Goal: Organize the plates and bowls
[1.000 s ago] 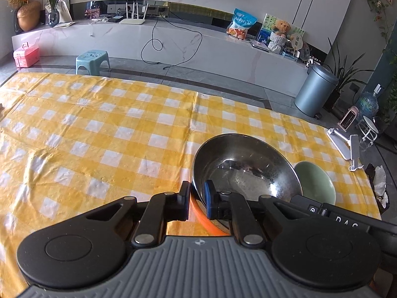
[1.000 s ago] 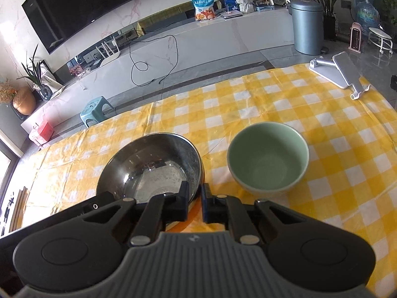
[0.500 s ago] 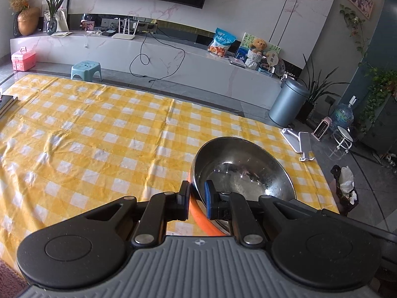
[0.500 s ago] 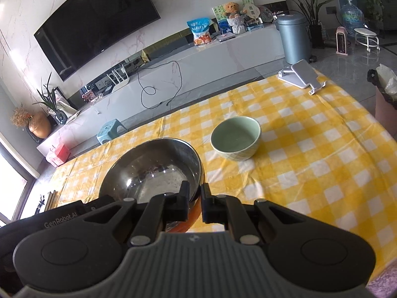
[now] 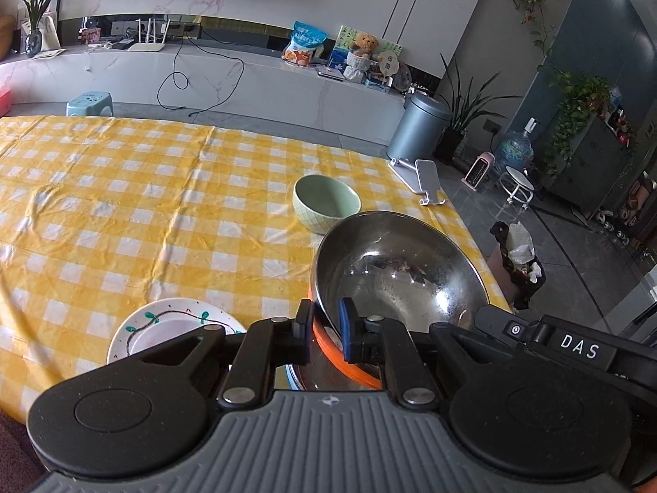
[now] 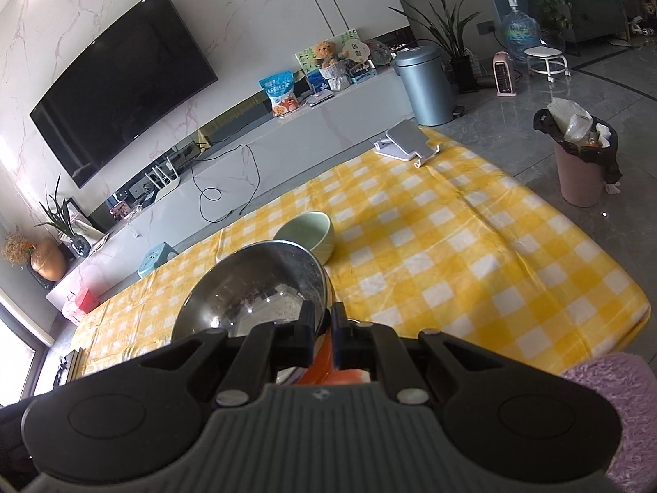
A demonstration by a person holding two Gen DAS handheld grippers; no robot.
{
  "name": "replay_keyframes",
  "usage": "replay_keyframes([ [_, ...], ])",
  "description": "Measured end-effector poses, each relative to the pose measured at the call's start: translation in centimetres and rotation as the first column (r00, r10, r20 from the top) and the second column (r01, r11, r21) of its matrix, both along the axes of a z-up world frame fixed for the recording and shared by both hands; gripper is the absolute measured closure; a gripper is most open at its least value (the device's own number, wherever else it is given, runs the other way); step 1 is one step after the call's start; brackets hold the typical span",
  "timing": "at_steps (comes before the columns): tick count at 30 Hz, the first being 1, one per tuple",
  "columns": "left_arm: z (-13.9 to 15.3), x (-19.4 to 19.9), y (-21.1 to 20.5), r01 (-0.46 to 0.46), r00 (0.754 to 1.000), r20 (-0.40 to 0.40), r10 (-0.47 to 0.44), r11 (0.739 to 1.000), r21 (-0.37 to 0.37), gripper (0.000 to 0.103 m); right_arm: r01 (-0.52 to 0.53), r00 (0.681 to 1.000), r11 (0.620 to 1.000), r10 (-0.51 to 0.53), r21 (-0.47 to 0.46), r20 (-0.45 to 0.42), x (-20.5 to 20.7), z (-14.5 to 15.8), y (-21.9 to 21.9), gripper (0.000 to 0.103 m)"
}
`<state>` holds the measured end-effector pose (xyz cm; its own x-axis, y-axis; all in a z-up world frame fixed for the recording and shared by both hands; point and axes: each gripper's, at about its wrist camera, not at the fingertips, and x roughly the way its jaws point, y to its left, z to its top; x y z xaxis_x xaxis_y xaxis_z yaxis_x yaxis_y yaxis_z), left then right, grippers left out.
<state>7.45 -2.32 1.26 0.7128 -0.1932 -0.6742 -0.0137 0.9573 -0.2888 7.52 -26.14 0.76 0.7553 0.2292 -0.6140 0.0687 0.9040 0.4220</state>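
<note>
Steel bowl point(image 5: 400, 271) rim clamped by left jaws and right jaws.

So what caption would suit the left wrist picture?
Left gripper clamps the steel bowl's rim above the checked tablecloth, green bowl and painted plate beyond.

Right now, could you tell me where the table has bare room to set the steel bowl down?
The steel bowl is gripped at opposite rims by the left gripper and right gripper. Bare checked cloth spreads left of the green bowl and beyond the painted plate; another patch lies between green bowl and phone stand. It's crowded by the near edge.
</note>
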Motion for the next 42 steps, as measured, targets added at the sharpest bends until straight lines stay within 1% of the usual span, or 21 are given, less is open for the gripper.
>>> replay_keyframes([
  [7,-1.9,0.0,-0.6,0.006,0.998,-0.056,-0.006,1.0,0.009,0.089,0.011,0.999,1.0,-0.011,-0.004,-0.045,0.0,-2.1,-0.7,0.099],
  [13,-2.7,0.0,-0.7,0.0,0.996,-0.088,0.001,1.0,0.018,0.089,0.006,0.998,1.0,-0.006,-0.008,-0.064,0.2,-2.9,-0.6,0.1],
  [20,-3.4,0.2,-1.1,0.002,0.995,-0.101,0.001,1.0,0.027,0.089,0.009,0.997,1.0,-0.01,-0.02,-0.08,0.5,-3.6,-0.5,0.101],
  [25,-3.5,0.1,-1.5,0.01,0.996,-0.093,-0.005,0.998,0.057,0.089,0.009,0.996,1.0,-0.011,-0.024,-0.088,0.6,-4.1,-0.5,0.101],
  [31,-3.8,0.3,-1.5,0.017,0.995,-0.095,-0.011,0.998,0.064,0.088,0.008,0.995,0.999,-0.012,-0.033,-0.099,0.9,-4.6,-0.4,0.102],
  [35,-3.9,0.3,-1.9,0.034,0.995,-0.092,-0.026,0.996,0.087,0.088,-0.009,0.995,1.0,0.007,-0.014,-0.101,1.0,-4.9,-0.1,0.103],
  [37,-4.0,0.3,-1.7,0.034,0.995,-0.094,-0.026,0.996,0.085,0.088,-0.014,0.995,1.0,0.011,-0.025,-0.102,1.0,-4.9,0.2,0.103],
  [40,-4.1,0.5,-1.4,0.038,0.994,-0.1,-0.031,0.997,0.068,0.088,-0.014,0.994,1.0,0.012,-0.019,-0.106,1.1,-5.1,0.2,0.103],
  [42,-4.2,0.6,-1.4,0.041,0.994,-0.103,-0.033,0.997,0.071,0.088,-0.01,0.994,1.0,0.009,-0.013,-0.105,1.0,-5.1,0.1,0.103],
])
